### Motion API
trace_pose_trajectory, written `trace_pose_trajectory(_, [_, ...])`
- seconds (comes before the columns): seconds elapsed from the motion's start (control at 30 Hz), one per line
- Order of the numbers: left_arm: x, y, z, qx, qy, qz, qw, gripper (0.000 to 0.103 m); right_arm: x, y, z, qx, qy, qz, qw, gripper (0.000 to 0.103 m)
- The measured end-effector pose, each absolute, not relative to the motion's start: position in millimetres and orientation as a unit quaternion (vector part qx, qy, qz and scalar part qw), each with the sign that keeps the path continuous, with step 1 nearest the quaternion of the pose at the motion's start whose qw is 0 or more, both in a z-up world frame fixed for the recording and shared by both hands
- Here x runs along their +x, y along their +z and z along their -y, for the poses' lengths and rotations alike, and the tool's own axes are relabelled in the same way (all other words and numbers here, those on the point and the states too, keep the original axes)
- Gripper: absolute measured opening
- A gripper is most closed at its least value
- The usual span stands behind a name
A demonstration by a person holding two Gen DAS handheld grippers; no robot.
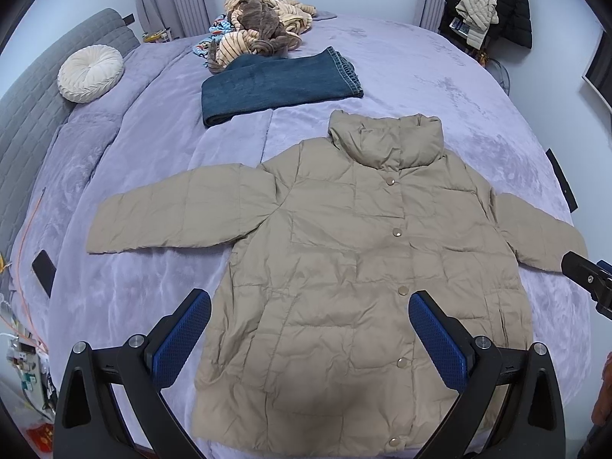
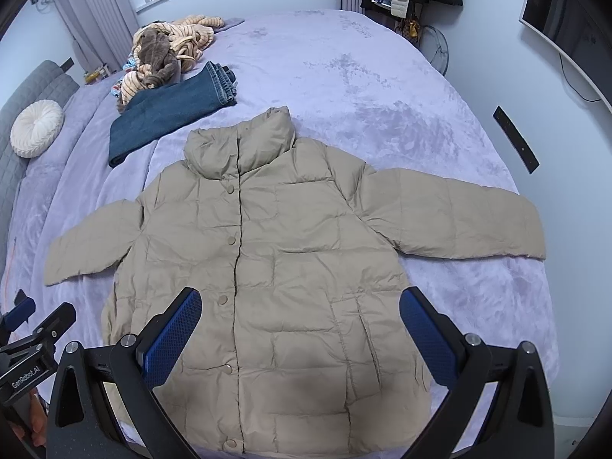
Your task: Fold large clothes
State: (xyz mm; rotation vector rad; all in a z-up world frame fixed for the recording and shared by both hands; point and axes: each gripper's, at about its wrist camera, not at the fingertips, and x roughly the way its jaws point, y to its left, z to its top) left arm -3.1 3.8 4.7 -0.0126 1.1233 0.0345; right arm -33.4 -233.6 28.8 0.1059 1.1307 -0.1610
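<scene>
A beige puffer jacket (image 1: 344, 267) lies face up and snapped shut on the lavender bedspread (image 1: 420, 76), collar pointing away, hem nearest the cameras, and both sleeves spread out to the sides. Beyond the collar sit folded jeans (image 1: 279, 84) and a heap of striped plush clothing (image 1: 260, 26); a round cream cushion (image 1: 90, 72) rests near the headboard.

The left tool (image 1: 310, 329) hovers above the lower left front with its blue pads wide apart and nothing between them. The right tool (image 2: 300, 329) hangs over the lower right front, likewise spread and empty.

The jacket looks flat and ready, so the first fold is probably a sleeve brought across the chest. To do that well, each tool should travel out to a cuff and pinch both layers of the sleeve (image 2: 478, 222) near its end, not just the slippery top shell, which would likely slide out. Lifting low and carrying the cuff straight across keeps the shoulder seam as the hinge. Puffer filling traps air and springs back, so pressing the fold down before letting go should help it stay. The body should remain square to the bed's edge throughout.
</scene>
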Motion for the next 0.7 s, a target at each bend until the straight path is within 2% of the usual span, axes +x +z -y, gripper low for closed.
trace_pose_trajectory(0.7, [-2.0,5.7,-7.1,-0.008,0.022,-0.532,0.847,0.103,-32.1,30.3,233.8,0.048,-0.074,-0.534,0.841,0.103])
